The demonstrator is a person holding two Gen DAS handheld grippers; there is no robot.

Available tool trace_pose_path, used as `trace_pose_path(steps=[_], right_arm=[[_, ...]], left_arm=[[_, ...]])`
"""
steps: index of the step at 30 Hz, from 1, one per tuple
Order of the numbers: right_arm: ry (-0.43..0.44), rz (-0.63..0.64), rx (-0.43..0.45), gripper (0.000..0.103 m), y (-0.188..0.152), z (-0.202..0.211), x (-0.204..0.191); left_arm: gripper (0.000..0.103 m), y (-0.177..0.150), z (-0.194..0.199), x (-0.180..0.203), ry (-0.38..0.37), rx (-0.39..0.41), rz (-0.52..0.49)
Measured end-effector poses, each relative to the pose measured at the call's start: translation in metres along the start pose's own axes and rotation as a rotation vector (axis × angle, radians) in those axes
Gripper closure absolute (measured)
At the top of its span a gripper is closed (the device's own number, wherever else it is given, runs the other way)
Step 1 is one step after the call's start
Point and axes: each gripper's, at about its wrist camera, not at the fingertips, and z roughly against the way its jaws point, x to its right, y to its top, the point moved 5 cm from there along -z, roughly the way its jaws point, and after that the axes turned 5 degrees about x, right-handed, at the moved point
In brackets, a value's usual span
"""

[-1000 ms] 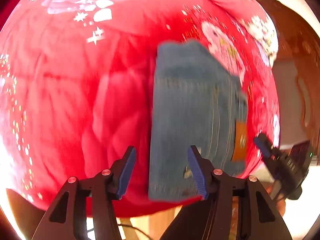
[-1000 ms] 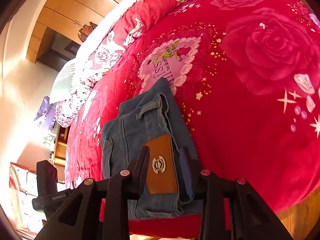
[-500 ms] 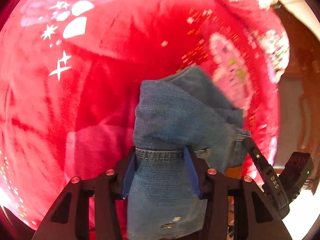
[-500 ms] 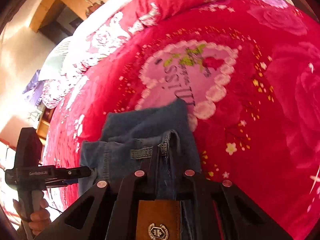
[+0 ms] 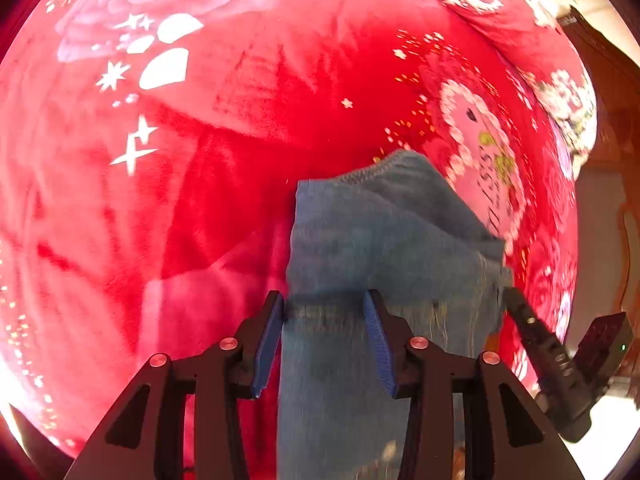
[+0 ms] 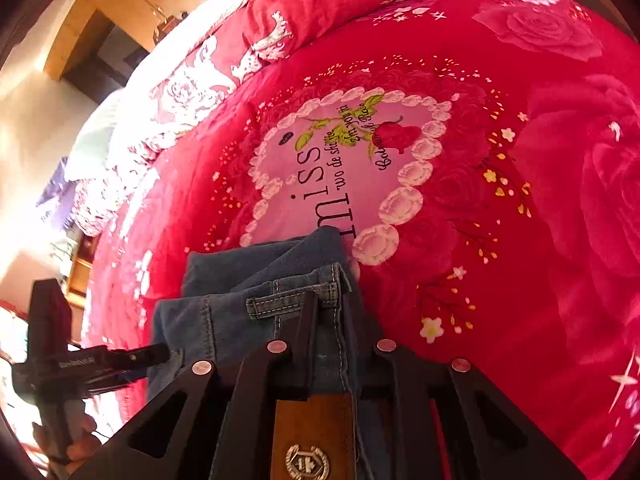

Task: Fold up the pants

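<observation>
- The left gripper is seen about half open, its 2 blue pads set against either side of a bunched width of the jeans; the denim is held between them, the jaws having just been closing on it.
- The right gripper is nearly shut, its jaws having just eased a little apart, and the waistband by the belt loop is pinched between its dark fingers; the brown leather patch lies just behind the grip.
- The jeans are gathered in a partly folded heap near the front edge of the bed, their long axis running away from both grippers toward the bed's middle. Both grippers hold the near end, side by side, so neither is clearly the nearer.
- The far end of the denim touches the lower rim of the pink heart print. Whether the layers beneath lie flat cannot be told, since that part is blurred.
- Beyond the heart, open red cover is left for the fold to be carried over; nothing is seen in the way. Pillows are ranged along the far edge, well apart.
</observation>
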Motion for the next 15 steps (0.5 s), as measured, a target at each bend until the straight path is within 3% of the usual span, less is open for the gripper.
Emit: trace_pose_path(steps=[2, 5, 10, 13, 15], right_arm=[[0.046, -0.055, -0.012, 0.078, -0.007, 0.021, 0.005], [0.097, -0.108, -0.049, 0.066, -0.033, 0.048, 0.015], [0.139, -0.204, -0.115, 0.064, -0.092, 0.067, 0.03], [0.136, -0.238, -0.126, 0.062, -0.112, 0.06, 0.032], [0.146, -0.233, -0.123, 0.073, -0.114, 0.055, 0.028]], left_arm=[[0.06, -0.013, 0.014, 0.002, -0.028, -0.002, -0.027], [0.048, -0.044, 0.033, -0.012, -0.069, -0.035, -0.049], [0.043, -0.094, 0.022, -0.031, -0.175, -0.167, 0.014], [0.044, -0.108, -0.003, -0.03, -0.144, -0.226, 0.028], [0.052, -0.111, -0.01, -0.024, -0.139, -0.248, 0.038]])
